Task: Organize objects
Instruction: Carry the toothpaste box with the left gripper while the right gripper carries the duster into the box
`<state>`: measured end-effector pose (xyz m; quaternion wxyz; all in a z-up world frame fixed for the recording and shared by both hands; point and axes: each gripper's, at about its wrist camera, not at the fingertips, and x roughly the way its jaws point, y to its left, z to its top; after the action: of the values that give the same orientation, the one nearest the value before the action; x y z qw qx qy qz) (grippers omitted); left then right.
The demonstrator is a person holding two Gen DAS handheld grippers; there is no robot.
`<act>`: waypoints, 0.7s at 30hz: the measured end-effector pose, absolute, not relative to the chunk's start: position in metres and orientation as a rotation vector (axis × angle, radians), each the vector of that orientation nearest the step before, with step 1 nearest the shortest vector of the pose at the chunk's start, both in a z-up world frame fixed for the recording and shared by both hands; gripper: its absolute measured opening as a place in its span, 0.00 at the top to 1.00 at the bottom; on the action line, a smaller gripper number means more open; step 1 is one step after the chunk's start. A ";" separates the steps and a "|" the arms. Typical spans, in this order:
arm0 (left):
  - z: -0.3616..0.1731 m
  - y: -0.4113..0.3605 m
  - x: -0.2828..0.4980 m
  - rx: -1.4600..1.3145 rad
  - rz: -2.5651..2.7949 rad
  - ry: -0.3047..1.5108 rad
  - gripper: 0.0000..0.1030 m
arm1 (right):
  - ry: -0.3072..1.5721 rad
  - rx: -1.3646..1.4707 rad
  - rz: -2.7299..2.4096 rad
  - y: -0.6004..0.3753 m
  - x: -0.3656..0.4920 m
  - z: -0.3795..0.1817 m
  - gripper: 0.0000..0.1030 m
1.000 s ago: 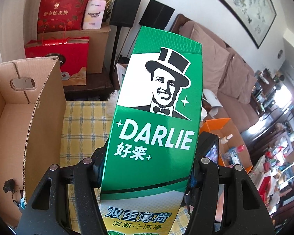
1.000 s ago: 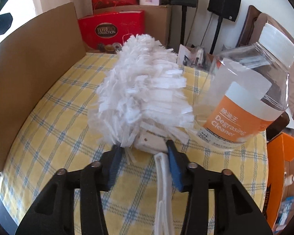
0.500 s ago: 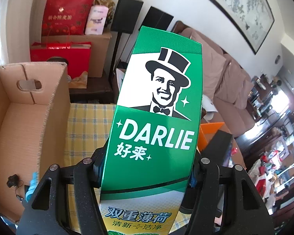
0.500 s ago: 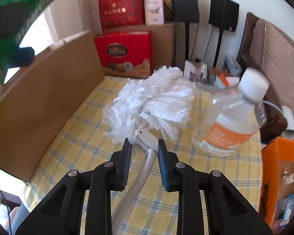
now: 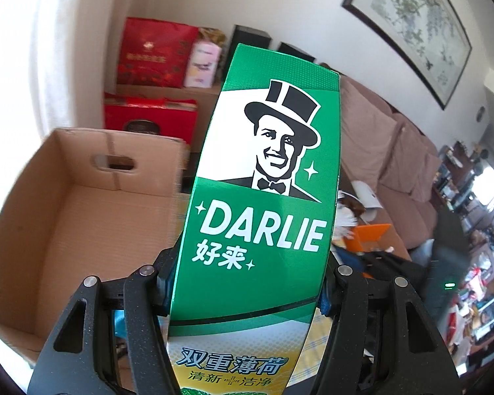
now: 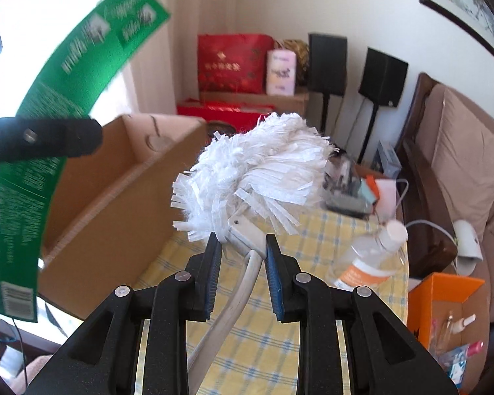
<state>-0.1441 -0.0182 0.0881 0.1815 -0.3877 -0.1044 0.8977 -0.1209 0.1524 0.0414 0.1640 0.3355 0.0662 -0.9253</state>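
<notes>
My left gripper (image 5: 248, 283) is shut on a tall green Darlie toothpaste box (image 5: 270, 151), held upright in the air to the right of an open cardboard box (image 5: 82, 217). In the right wrist view the same toothpaste box (image 6: 49, 115) hangs at the left above the cardboard box (image 6: 122, 204). My right gripper (image 6: 242, 247) is shut on the white handle of a fluffy white duster (image 6: 260, 171), lifted above the yellow checked tablecloth (image 6: 280, 329). The duster's handle runs down between the fingers.
A clear degreaser bottle (image 6: 369, 256) with an orange label lies on the cloth at the right. An orange box (image 6: 444, 299) of small items stands beyond the table's right edge. Red gift bags (image 6: 233, 62), speakers (image 6: 327, 62) and a brown sofa (image 6: 461, 164) line the room.
The right gripper closed on the duster's handle and raised the duster off the table. The left gripper rose and swung toward the cardboard box with the toothpaste box still held.
</notes>
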 end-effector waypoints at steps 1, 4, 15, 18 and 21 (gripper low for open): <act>0.090 -0.026 -0.144 -1.099 2.551 -0.297 0.44 | 0.186 0.947 -2.631 0.147 -0.119 0.046 0.75; 0.093 -0.050 -0.144 -1.120 2.595 -0.295 0.44 | 0.179 0.920 -2.606 0.126 -0.116 0.057 0.75; 0.074 -0.128 -0.166 -1.266 2.711 -0.301 0.44 | 0.183 0.882 -2.503 0.047 -0.118 0.077 0.75; 0.066 -0.141 -0.173 -1.307 2.723 -0.283 0.44 | 0.181 0.899 -2.472 0.028 -0.123 0.076 0.75; 0.059 -0.152 -0.179 -1.342 2.732 -0.267 0.44 | 0.175 0.930 -2.436 0.011 -0.130 0.072 0.75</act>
<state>-0.1795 -0.1516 0.0593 0.0431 -0.4390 -0.0874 0.8932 -0.1302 0.0106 0.0721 0.2612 0.3437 0.0647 -0.8997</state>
